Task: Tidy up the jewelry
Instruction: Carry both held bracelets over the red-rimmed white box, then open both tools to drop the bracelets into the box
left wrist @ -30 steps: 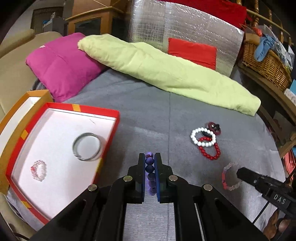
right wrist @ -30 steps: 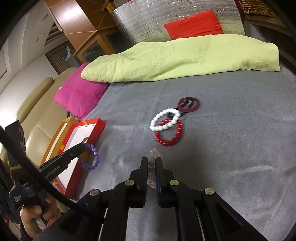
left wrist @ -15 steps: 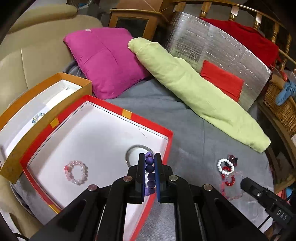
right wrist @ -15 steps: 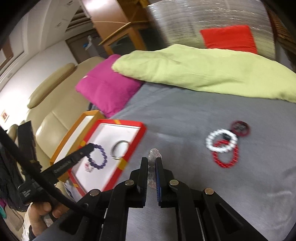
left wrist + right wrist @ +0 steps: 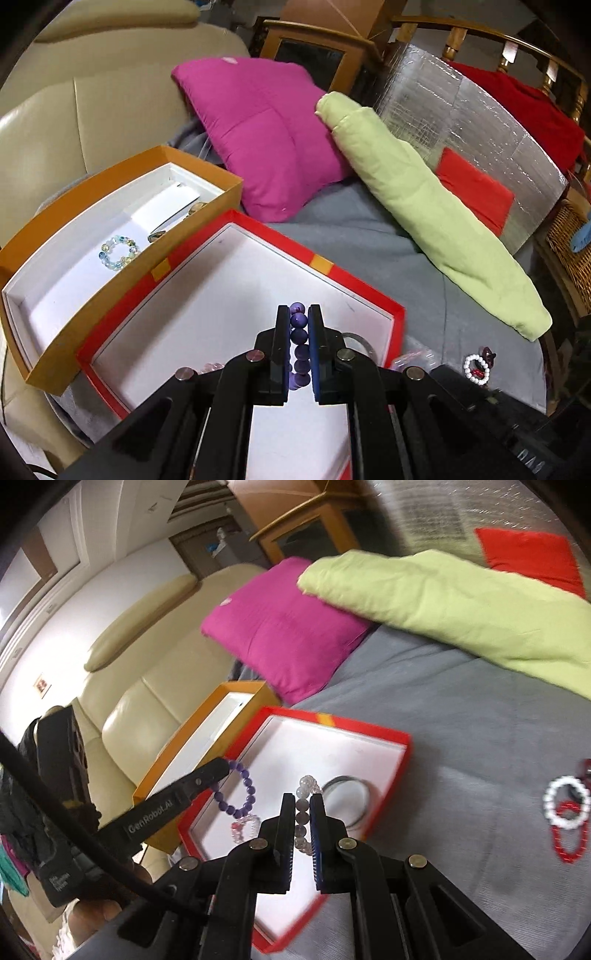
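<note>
**Two bracelets held over the red tray, three pieces left on the blanket**

The left gripper [image 5: 298,321] has its jaws closed down to the width of a bead on a purple beaded bracelet [image 5: 242,790], which hangs above the white floor of the shallow red-rimmed cardboard tray [image 5: 400,755]. The right gripper [image 5: 303,806] likewise pinches a clear, greyish beaded bracelet [image 5: 304,786] between nearly closed jaws, poised over the near part of the same tray.

Sorted already, as far as can be seen: a plain silver metal bangle [image 5: 347,794] and a small pale-pink beaded bracelet [image 5: 243,827] lie in the red tray, and a pale blue-and-yellow crystal bracelet [image 5: 119,252] lies in the neighbouring orange-walled box [image 5: 122,273], along with a few small items too unclear to name.

Left to do: both held bracelets are not yet released. On the grey blanket [image 5: 461,709], well apart from the tray, a white pearl bracelet [image 5: 567,805] overlaps a red beaded bracelet [image 5: 569,840], with a dark red ring-shaped piece [image 5: 488,356] touching them. By this count, the task looks a little past halfway.
</note>
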Available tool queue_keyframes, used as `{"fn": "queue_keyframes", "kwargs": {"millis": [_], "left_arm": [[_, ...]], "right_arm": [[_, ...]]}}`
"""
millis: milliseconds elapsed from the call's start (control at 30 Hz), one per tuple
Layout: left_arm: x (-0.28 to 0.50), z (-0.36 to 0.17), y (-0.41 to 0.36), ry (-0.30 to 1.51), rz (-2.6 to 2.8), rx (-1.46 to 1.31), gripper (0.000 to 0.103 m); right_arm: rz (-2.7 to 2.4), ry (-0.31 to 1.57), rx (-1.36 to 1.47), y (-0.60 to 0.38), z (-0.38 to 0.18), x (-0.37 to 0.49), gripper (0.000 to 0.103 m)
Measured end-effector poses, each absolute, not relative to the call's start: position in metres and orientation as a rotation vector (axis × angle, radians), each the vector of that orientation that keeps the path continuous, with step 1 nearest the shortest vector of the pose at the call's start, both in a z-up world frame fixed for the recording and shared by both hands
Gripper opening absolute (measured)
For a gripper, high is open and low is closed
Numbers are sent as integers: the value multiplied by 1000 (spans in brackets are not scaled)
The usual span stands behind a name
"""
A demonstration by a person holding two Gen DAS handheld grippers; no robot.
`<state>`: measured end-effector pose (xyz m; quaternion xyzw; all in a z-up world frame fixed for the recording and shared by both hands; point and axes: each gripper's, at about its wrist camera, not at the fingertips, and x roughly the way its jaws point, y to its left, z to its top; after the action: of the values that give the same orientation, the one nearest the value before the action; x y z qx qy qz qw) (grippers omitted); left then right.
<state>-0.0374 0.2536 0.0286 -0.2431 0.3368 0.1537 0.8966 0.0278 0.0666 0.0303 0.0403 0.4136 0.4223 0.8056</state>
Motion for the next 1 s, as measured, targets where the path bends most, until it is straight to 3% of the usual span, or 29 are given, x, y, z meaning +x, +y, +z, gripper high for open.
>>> {"fn": "queue_keyframes", "kwargs": {"millis": [567,1000], "left_arm": [[-5,-25,300,863,376,-564,10],[-7,-32,306,885,486,-527,10]], "right_arm": [[953,1012,43,127,-28,31,8],[884,1038,4,121,-40,40,8]]}}
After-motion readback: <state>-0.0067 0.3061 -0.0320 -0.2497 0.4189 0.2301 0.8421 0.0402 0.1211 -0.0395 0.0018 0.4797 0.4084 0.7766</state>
